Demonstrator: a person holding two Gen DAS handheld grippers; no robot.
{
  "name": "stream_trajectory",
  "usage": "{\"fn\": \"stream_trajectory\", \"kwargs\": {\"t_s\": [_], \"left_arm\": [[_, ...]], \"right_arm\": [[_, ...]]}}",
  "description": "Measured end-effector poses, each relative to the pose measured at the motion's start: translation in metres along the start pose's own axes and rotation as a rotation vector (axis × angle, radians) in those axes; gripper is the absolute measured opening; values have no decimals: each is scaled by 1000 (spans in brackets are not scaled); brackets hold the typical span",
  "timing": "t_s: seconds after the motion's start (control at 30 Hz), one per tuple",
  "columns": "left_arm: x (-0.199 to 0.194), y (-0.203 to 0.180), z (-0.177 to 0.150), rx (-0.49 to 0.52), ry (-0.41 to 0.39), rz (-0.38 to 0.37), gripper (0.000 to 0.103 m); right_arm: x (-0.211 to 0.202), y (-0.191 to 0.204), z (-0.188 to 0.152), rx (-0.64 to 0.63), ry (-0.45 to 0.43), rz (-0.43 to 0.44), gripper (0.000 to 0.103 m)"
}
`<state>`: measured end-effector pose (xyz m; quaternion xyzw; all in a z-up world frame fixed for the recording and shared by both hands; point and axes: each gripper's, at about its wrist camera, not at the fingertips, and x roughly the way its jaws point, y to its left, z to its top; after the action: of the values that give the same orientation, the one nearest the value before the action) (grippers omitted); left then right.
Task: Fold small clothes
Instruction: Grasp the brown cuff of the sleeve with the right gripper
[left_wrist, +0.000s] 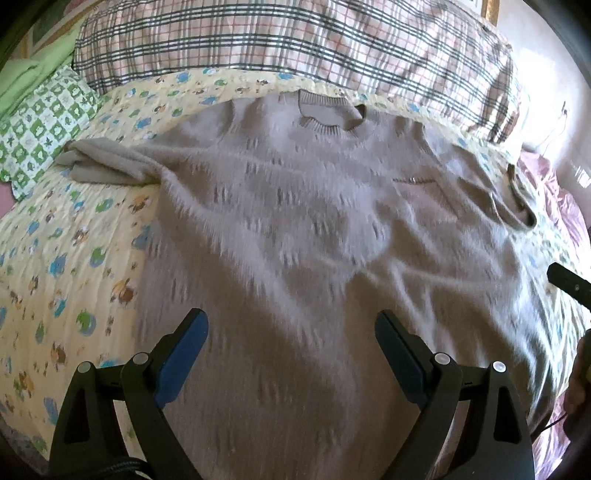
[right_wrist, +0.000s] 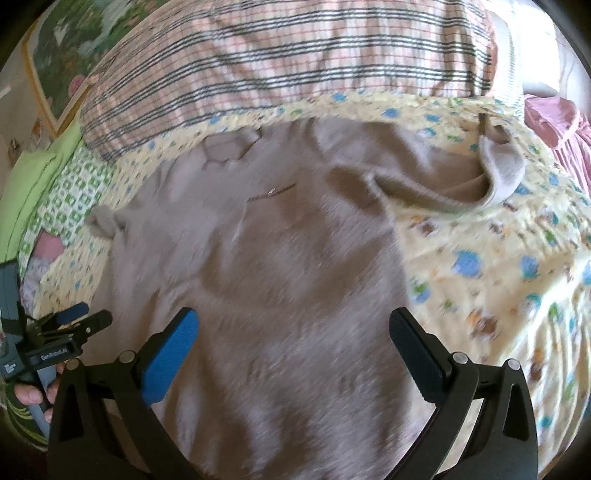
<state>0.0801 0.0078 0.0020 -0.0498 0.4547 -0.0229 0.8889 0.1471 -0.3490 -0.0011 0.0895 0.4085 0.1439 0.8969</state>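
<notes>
- Both tongs hover spread with nothing between them, left tongs (left_wrist: 291, 332) and right tongs (right_wrist: 295, 332), poised over the hem end, likely to pick a fold line.
- The beige sweater (left_wrist: 295, 221) lies flat, front up, on the yellow quilt (left_wrist: 74, 258), 2 sleeves (right_wrist: 498, 173) still out sideways.
- Beyond: a plaid blanket (left_wrist: 277, 37).

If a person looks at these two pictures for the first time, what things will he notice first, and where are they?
A large taupe sweater lies spread flat in the middle of a yellow cartoon-print quilt, its neck toward a plaid pillow at the far edge. Low in each view, the left gripper and the right gripper stand wide open above the sweater's lower part, holding nothing.
</notes>
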Motion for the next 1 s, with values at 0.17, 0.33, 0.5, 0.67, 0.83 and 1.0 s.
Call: {"fn": "stream_trajectory", "kwargs": {"t_s": [0.17,0.33,0.5,0.67,0.83,1.0], "left_arm": [[10,2,30,-7,-11,4,93],[19,5,58,-5,-36,20,93],[33,5,75,-15,-26,29,93],[52,-1,82,-12,5,40,93],[69,-4,84,-21,37,43,93],[81,-6,85,-25,62,32,93]], "right_arm": [[6,-47,41,55,-24,-70,103],[19,-113,89,157,-58,-125,97],[38,-168,131,216,-77,-214,81],[76,-219,172,263,-60,-285,74],[119,-251,197,282,-3,-335,66],[136,-268,202,289,19,-385,40]]}}
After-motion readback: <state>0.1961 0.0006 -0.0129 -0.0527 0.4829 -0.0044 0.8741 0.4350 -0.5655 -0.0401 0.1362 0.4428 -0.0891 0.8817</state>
